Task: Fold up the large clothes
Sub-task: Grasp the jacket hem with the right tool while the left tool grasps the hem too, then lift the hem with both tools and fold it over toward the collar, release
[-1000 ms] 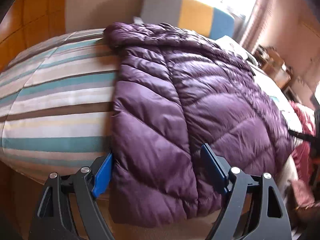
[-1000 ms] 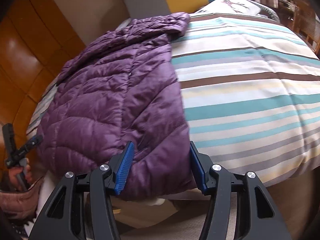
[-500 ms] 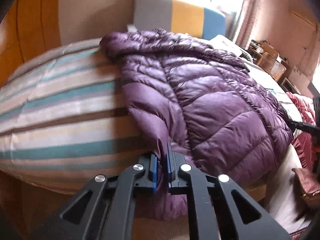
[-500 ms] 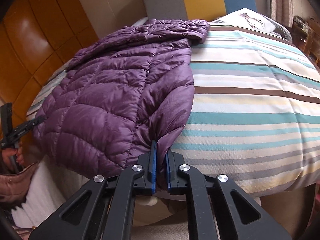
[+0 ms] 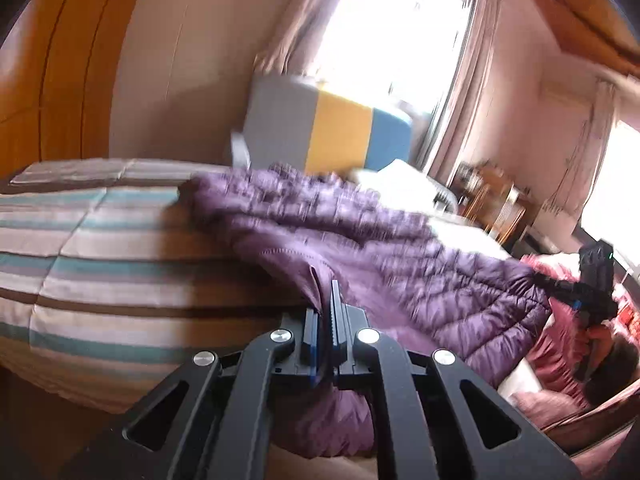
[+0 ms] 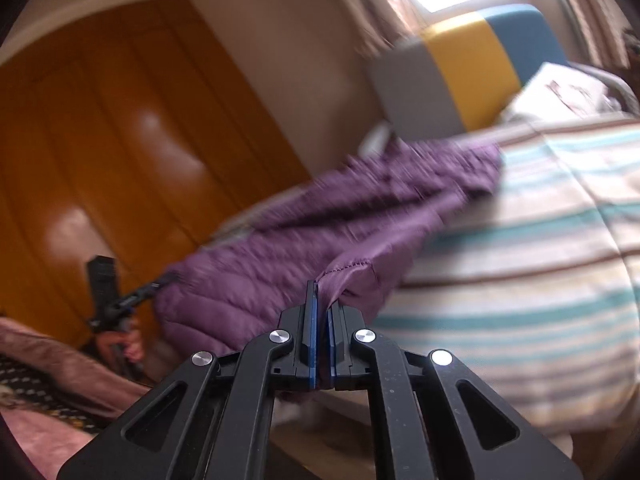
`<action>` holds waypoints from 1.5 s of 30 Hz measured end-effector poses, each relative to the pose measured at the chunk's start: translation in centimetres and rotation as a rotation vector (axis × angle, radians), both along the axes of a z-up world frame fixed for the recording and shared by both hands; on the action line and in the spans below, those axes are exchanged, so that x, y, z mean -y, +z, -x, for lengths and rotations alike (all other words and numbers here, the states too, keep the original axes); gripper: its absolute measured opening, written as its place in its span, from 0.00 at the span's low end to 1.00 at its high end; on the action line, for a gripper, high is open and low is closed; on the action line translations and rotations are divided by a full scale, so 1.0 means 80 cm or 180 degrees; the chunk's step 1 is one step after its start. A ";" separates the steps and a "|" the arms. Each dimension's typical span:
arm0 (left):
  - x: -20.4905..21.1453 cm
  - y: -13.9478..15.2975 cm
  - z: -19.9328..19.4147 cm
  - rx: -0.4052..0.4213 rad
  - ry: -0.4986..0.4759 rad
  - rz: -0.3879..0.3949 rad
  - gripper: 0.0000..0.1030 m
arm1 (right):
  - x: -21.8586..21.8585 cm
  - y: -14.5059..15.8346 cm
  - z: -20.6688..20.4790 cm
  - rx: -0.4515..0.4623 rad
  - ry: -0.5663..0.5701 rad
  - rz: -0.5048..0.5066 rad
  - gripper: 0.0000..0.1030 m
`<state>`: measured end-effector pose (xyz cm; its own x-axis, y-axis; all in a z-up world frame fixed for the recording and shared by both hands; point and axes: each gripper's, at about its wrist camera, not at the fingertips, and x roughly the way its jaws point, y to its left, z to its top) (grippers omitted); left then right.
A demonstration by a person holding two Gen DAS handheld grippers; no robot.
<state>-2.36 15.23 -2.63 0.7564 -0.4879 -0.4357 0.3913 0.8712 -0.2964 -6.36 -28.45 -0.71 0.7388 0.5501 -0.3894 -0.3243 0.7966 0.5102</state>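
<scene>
A purple quilted puffer jacket (image 5: 384, 256) lies spread on a striped bed (image 5: 104, 264), its hem toward me. My left gripper (image 5: 325, 300) is shut on the jacket's hem at its left corner and holds it raised. My right gripper (image 6: 322, 300) is shut on the hem at the jacket's (image 6: 304, 248) right corner, also raised above the bed (image 6: 532, 280). Each gripper shows small in the other's view: the right one (image 5: 592, 292) at the far right, the left one (image 6: 116, 300) at the far left. Both views are motion-blurred.
A grey, yellow and blue headboard (image 5: 332, 128) stands at the far end under a bright window (image 5: 396, 28). Orange wooden wardrobe doors (image 6: 120, 160) line the left side. A pillow (image 6: 568, 92) lies at the head. Pink bedding (image 5: 560, 352) lies beside the bed.
Both grippers closed on the jacket's hem corners about half a second ago. They have since lifted the hem up off the bed, and both cameras have tilted upward.
</scene>
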 end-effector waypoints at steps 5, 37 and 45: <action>-0.034 0.037 -0.001 0.0270 0.0244 0.0360 0.04 | 0.008 0.036 -0.002 0.0325 -0.0089 -0.0099 0.04; 0.024 -0.042 -0.349 -0.0354 0.0940 -0.0257 0.04 | 0.026 -0.018 -0.358 -0.0507 -0.1190 0.0607 0.04; 0.038 -0.086 -0.395 -0.0596 0.0959 -0.0421 0.06 | 0.020 -0.067 -0.406 -0.0826 -0.1244 0.0740 0.04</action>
<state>29.26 12.18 -9.51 0.7588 -0.1859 -0.6243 0.0613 0.9745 -0.2157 26.14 -30.08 -6.08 0.7346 0.1300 -0.6659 0.1335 0.9346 0.3297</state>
